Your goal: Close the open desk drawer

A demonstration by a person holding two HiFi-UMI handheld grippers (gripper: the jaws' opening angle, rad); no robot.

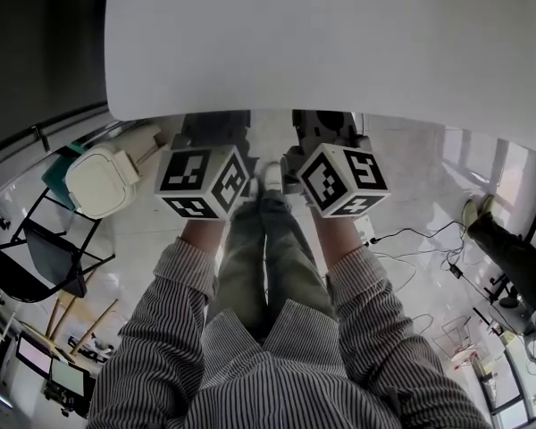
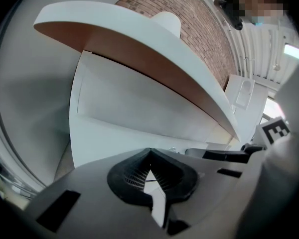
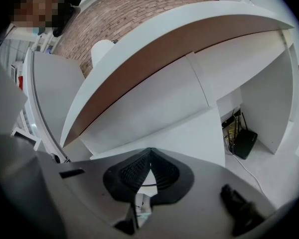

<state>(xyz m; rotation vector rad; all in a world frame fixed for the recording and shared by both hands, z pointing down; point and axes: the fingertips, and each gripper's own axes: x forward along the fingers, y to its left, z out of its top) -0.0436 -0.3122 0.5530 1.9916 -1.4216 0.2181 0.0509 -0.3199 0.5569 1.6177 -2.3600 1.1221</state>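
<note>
Drawer front (image 3: 199,138) is the white flat panel tucked under the white desk top (image 1: 339,43), right ahead of both grippers. In the head view it's hidden beneath the desk edge. It also shows in the left gripper view (image 2: 104,143), standing proud of the paler panel behind it, so I judge it open.

Left gripper (image 2: 148,156): fingers together, tips meeting in a point, nothing btwn them. Right gripper (image 3: 148,156): same, pressed tip to tip and empty. Both point at the drawer front side by side, w/ the person's striped sleeves (image 1: 161,329) behind them. Can't tell if either tip is touching the panel or just short of it.

Handling, as a judgement:
- The front looks like stiff, smooth board w/ no handle or pull in sight, so there's nothing to pinch
- Prob runs on slides, so light to moderate effort, and it should roll once started
- Best contact is the closed tips pressed flat on the face, one each side of the middle at equal height, so the drawer doesn't skew and bind
- The surface looks slick, so push square-on or the tips may skate off
- Ease up near the end, else it slams

A black box w/ cables (image 3: 245,142) sits on the floor under the desk at the right, well clear of the drawer
</note>
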